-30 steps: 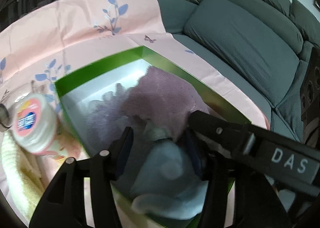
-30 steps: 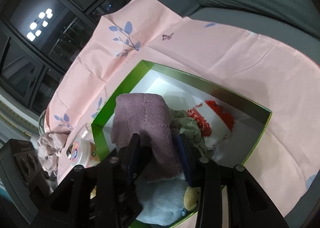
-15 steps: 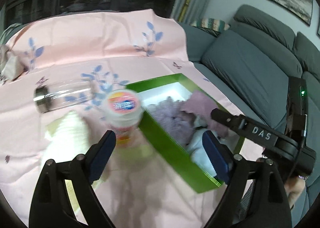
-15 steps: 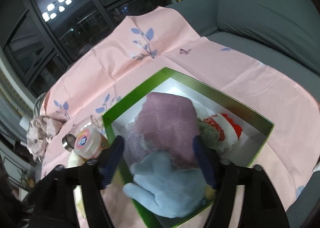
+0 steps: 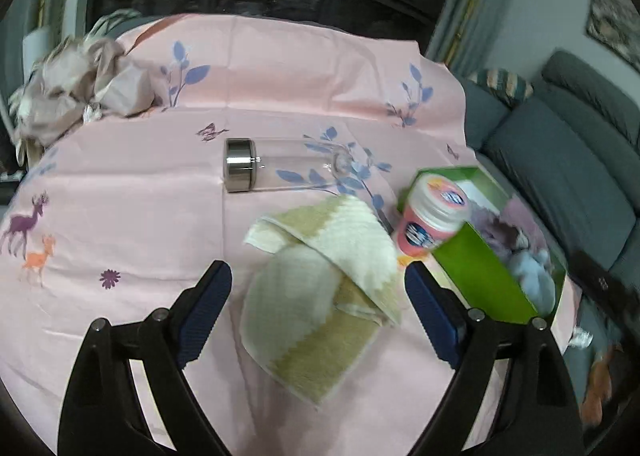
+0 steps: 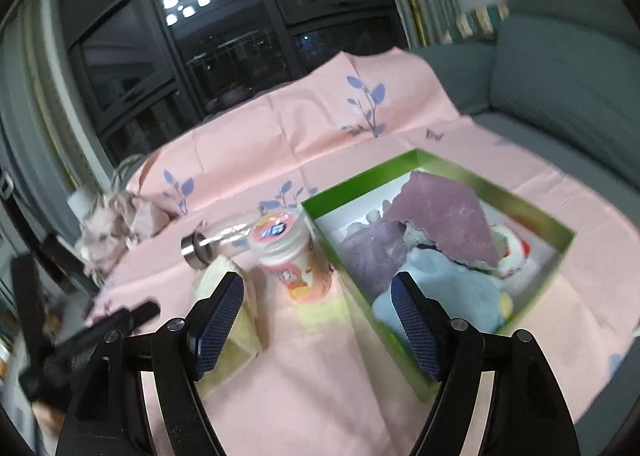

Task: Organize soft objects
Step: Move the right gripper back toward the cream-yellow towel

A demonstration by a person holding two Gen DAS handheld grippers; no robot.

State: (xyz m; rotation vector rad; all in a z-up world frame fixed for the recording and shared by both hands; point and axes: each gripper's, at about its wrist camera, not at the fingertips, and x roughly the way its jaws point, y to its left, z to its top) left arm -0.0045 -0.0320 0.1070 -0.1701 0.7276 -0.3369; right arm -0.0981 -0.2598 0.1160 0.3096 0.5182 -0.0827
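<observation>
A folded cream and tan towel (image 5: 324, 288) lies on the pink sheet, just ahead of my left gripper (image 5: 316, 280). That gripper is open, and its pads stand apart from the towel on both sides. My right gripper (image 6: 317, 284) is open with nothing between its fingers, hovering in front of the green box (image 6: 436, 160). The box holds a mauve knitted cloth (image 6: 444, 216), a lilac fluffy piece (image 6: 368, 248), a light blue plush (image 6: 440, 284) and a red and white item (image 6: 510, 244). The towel (image 6: 224, 296) is also partly seen behind the right gripper's left finger.
A pink tub with a white lid (image 5: 428, 216) stands against the box's left wall (image 5: 476, 268). A glass bottle with a steel cap (image 5: 280, 170) lies on its side behind the towel. Crumpled beige cloth (image 5: 76, 92) sits at the far left, and a grey sofa (image 5: 560, 160) on the right.
Both grippers opened and drew back out of the box, leaving the blue plush and the mauve cloth inside. The left one swung left to face the towel.
</observation>
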